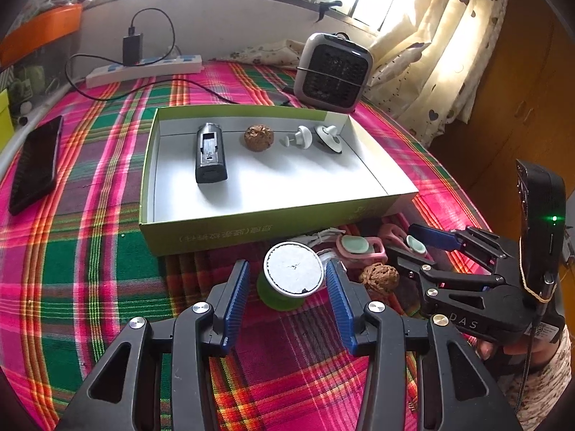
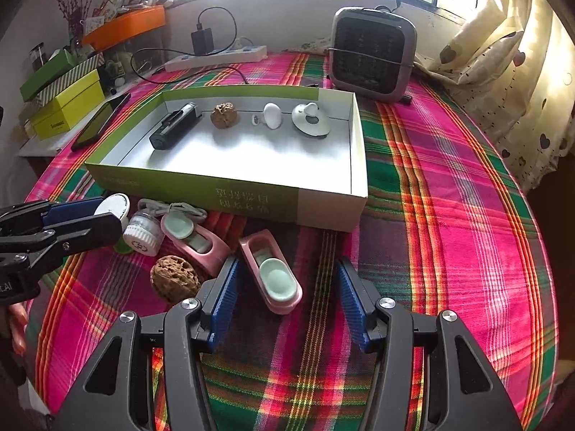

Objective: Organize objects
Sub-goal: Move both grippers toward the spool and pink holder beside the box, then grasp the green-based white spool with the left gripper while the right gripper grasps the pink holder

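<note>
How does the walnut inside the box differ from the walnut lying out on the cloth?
The walnut in the box sits in a row with three other items, apart from them; the walnut on the cloth lies outside the green box, close beside a pink holder. Both are brown, wrinkled and untouched by either gripper.

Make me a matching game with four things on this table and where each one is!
Things:
1. green spool
2. black device
3. pink clip
4. phone

Places:
A. inside the green box, at its left end
B. between the right gripper's jaws
C. flat on the cloth, left of the box
D. between the left gripper's jaws

Pairs: 1-D, 2-A, 3-B, 4-C
</note>
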`<state>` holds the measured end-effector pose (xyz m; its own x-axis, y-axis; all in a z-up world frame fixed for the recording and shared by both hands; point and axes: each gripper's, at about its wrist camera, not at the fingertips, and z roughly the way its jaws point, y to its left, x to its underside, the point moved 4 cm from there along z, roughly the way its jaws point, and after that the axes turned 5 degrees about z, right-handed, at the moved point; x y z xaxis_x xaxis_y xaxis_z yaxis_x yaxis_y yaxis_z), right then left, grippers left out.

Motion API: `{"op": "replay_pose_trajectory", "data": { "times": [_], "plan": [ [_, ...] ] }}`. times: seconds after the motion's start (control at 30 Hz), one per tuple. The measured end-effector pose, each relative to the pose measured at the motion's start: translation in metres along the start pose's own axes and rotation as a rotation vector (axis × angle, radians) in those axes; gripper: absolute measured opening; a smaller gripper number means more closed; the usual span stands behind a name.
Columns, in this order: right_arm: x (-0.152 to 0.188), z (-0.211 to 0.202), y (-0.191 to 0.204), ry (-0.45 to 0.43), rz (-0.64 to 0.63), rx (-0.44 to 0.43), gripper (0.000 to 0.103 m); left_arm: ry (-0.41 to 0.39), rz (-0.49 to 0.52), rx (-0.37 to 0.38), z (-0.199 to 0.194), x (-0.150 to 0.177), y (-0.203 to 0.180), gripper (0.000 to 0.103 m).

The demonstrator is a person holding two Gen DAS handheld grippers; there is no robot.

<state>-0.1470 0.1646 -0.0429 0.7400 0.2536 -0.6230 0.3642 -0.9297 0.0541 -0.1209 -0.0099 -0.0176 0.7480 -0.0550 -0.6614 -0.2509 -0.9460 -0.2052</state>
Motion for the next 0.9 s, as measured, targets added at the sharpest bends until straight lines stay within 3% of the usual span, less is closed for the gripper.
{"op": "replay_pose_trajectory", "data": {
  "times": [0.9],
  "plan": [
    [-0.005, 0.003, -0.005, -0.001, 0.007, 0.018, 0.054, 0.009, -0.056, -0.052, 0.010, -0.003, 0.027, 0.042]
  ]
}}
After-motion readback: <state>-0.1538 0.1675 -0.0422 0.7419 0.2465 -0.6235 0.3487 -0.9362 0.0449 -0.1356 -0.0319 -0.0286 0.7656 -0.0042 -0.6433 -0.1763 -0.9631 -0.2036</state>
